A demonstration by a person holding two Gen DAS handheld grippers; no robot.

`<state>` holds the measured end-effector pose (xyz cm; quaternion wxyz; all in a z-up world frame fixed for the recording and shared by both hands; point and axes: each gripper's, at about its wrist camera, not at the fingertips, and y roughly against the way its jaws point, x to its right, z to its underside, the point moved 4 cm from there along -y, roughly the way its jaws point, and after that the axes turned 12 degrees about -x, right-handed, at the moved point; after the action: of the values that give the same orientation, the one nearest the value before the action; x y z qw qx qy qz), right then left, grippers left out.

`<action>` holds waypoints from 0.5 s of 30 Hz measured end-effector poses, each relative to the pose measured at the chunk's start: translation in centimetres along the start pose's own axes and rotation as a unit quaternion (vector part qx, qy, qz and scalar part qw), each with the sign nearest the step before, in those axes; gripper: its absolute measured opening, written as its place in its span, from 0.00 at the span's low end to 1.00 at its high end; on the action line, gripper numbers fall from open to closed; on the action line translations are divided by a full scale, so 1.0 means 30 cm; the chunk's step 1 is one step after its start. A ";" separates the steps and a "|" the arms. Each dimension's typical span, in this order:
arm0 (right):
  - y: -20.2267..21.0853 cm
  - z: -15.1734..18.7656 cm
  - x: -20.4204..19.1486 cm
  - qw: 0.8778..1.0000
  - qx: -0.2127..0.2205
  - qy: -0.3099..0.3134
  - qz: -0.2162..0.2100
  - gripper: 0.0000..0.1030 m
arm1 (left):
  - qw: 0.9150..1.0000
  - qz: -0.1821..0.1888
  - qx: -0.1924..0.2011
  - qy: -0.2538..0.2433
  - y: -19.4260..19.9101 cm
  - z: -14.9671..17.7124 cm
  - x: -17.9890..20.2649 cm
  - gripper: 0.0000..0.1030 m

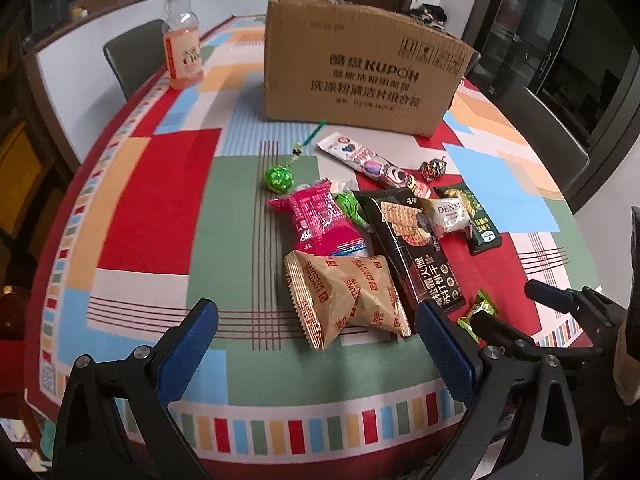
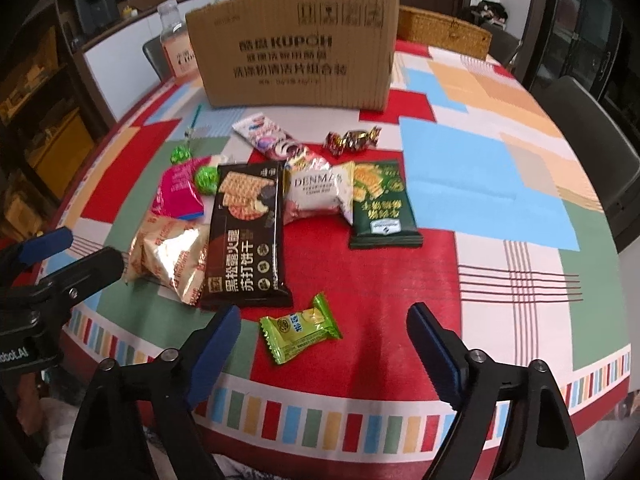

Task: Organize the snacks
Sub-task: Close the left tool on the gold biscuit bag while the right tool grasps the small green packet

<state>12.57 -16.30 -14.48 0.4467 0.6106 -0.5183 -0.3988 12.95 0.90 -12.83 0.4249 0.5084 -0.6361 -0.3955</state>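
Hovering over the near edge of the counter (image 2: 500, 320), the right gripper (image 2: 324, 332) had its jaws spread apart and bare, the small green candy packet (image 2: 300, 330) lying flat between and just ahead of them, untouched. The left gripper (image 1: 316, 328) likewise stood with jaws released around nothing, the tan crinkled snack bag (image 1: 344, 300) just ahead of its fingers. Beyond lay the rest of the snacks in a loose heap: a black cracker pack (image 2: 248, 236), a pink packet (image 1: 316, 220), a white pouch (image 2: 316, 192), a dark green pack (image 2: 380, 204), a lollipop (image 1: 280, 178). Farther back stood the cardboard box (image 2: 296, 52). Sorting seemed barely begun, both grippers at the approach stage. The next move probably called for lowering the right jaws astride the green candy and closing gently, as its wrapper looked thin and slippery.
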 end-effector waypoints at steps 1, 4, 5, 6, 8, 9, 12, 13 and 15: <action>-0.005 -0.001 0.000 1.000 -0.004 0.000 0.000 0.78 | 1.000 0.003 -0.002 -0.001 -0.009 -0.005 0.002 0.95; -0.023 -0.006 -0.004 1.000 -0.014 0.002 -0.002 0.75 | 1.000 0.011 -0.008 -0.003 -0.034 -0.018 0.003 0.94; -0.028 -0.007 -0.003 1.000 -0.017 0.001 -0.002 0.74 | 1.000 0.014 -0.011 -0.003 -0.041 -0.021 0.004 0.94; -0.033 -0.009 -0.004 1.000 -0.020 0.001 -0.002 0.72 | 1.000 0.016 -0.013 -0.003 -0.048 -0.025 0.004 0.93; -0.044 -0.013 -0.005 1.000 -0.027 0.002 -0.003 0.70 | 1.000 0.023 -0.018 -0.004 -0.062 -0.030 0.005 0.92; -0.048 -0.014 -0.005 1.000 -0.029 0.002 -0.004 0.70 | 0.999 0.025 -0.021 -0.004 -0.070 -0.034 0.007 0.92; -0.059 -0.017 -0.003 0.999 -0.036 0.000 -0.004 0.66 | 0.999 0.032 -0.032 -0.004 -0.099 -0.046 0.008 0.91; -0.064 -0.018 -0.001 0.999 -0.039 -0.001 -0.004 0.65 | 0.999 0.033 -0.034 -0.005 -0.106 -0.048 0.009 0.90; -0.073 -0.018 0.001 0.999 -0.043 -0.002 -0.004 0.63 | 0.999 0.034 -0.037 -0.003 -0.122 -0.055 0.006 0.88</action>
<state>13.70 -16.11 -16.41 0.4697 0.5922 -0.4990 -0.4239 15.60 -0.02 -15.70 0.4546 0.4690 -0.6391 -0.4061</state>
